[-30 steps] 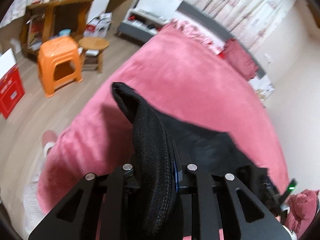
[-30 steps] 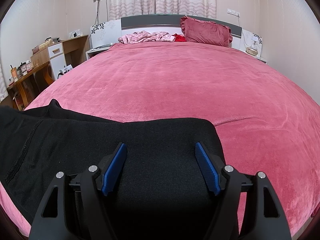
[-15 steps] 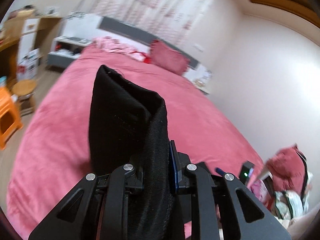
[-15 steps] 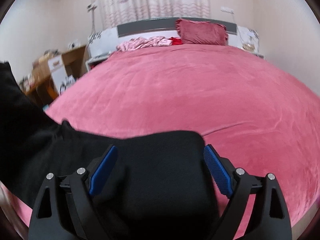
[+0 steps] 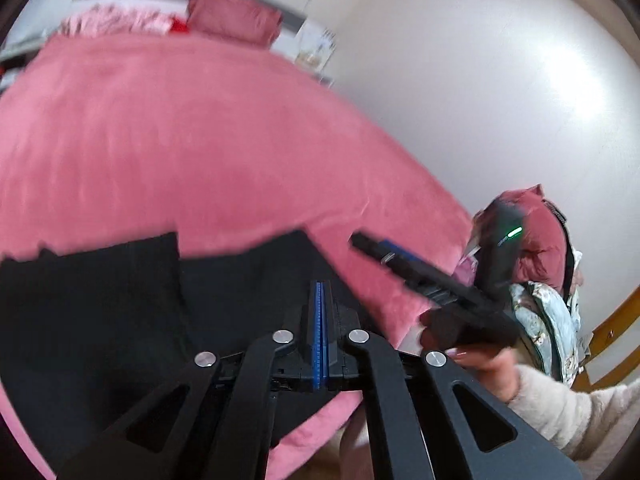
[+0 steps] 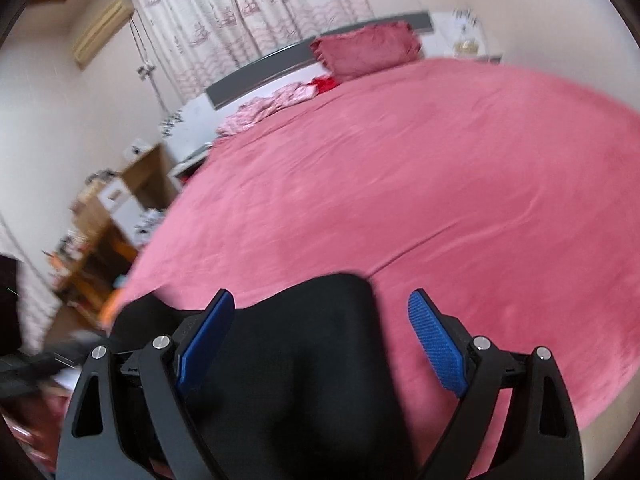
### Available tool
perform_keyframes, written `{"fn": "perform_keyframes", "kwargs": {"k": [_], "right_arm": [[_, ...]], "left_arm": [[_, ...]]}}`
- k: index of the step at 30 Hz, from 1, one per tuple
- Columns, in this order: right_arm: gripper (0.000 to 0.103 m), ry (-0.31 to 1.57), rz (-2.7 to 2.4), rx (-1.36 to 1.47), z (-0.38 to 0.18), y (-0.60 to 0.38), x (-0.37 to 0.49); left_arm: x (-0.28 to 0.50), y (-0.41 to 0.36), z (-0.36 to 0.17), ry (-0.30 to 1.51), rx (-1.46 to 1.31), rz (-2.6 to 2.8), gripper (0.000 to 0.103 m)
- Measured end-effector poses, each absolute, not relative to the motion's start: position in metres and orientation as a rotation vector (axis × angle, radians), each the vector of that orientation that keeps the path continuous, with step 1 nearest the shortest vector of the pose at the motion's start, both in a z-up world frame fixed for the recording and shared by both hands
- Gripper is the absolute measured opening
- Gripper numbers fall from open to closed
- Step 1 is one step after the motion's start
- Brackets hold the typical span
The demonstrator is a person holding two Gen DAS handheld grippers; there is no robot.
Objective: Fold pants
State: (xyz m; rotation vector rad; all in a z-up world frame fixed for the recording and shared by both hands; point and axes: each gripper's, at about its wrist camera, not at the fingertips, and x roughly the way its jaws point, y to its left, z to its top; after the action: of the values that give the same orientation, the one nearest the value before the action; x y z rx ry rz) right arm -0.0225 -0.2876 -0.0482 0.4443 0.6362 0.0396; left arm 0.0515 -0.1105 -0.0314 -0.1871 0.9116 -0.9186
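Note:
The black pants (image 5: 120,300) lie in folded layers on the near edge of the pink bed (image 5: 160,140). My left gripper (image 5: 319,304) is shut with its blue pads pressed together and nothing between them, just above the pants. The right gripper shows in the left wrist view (image 5: 384,252) at the right, above the bed's edge. In the right wrist view my right gripper (image 6: 320,332) is open and empty, with the folded end of the pants (image 6: 304,360) lying below and between its fingers.
A red pillow (image 6: 366,50) and crumpled pink clothes (image 6: 272,106) lie at the headboard. A wooden desk with clutter (image 6: 108,216) stands left of the bed. A bag and red cushion (image 5: 536,240) sit by the white wall on the right.
My left gripper has carried the lifted pants end over to the right, let go of it and now is shut and empty. The pants lie flat. My right gripper has tilted and drawn back.

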Motion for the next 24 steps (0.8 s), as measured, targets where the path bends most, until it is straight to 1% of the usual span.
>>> {"fn": "perform_keyframes", "kwargs": {"k": [2,5,7,8,9,10,11,12,14,16,21,24], "right_arm": [[0.089,0.665,0.093,0.472,-0.051,-0.281,-0.022],[0.089,0.706,0.181,0.499,-0.056,-0.268,-0.019],[0.087,0.747,0.267,0.534,-0.06,-0.253,-0.015],[0.084,0.769,0.314,0.547,-0.062,-0.245,-0.012],[0.08,0.792,0.36,0.556,-0.064,-0.237,-0.01],[0.077,0.826,0.417,0.563,-0.068,-0.226,-0.007],[0.07,0.846,0.447,0.568,-0.07,-0.219,-0.005],[0.064,0.866,0.474,0.571,-0.073,-0.212,-0.004],[0.062,0.912,0.502,0.551,-0.078,-0.199,0.0],[0.062,0.957,0.499,0.515,-0.085,-0.187,0.003],[0.063,1.032,0.522,0.564,-0.101,-0.175,0.012],[0.063,1.039,0.524,0.575,-0.104,-0.17,0.016]], "left_arm": [[0.049,-0.103,-0.04,0.926,-0.237,-0.919,0.0],[0.052,-0.074,-0.034,0.878,-0.28,-0.868,0.0],[0.054,-0.046,-0.029,0.831,-0.315,-0.785,0.0],[0.056,-0.03,-0.029,0.811,-0.333,-0.723,0.0],[0.056,-0.02,-0.029,0.798,-0.345,-0.679,0.013],[0.058,-0.002,-0.032,0.782,-0.363,-0.602,0.042],[0.058,0.013,-0.033,0.767,-0.384,-0.533,0.058],[0.058,0.028,-0.036,0.754,-0.412,-0.476,0.07],[0.059,0.06,-0.047,0.747,-0.491,-0.377,0.07],[0.061,0.078,-0.054,0.764,-0.507,-0.309,0.07],[0.06,0.1,-0.08,0.832,-0.431,-0.199,0.07],[0.058,0.106,-0.099,0.881,-0.371,-0.184,0.07]]}}
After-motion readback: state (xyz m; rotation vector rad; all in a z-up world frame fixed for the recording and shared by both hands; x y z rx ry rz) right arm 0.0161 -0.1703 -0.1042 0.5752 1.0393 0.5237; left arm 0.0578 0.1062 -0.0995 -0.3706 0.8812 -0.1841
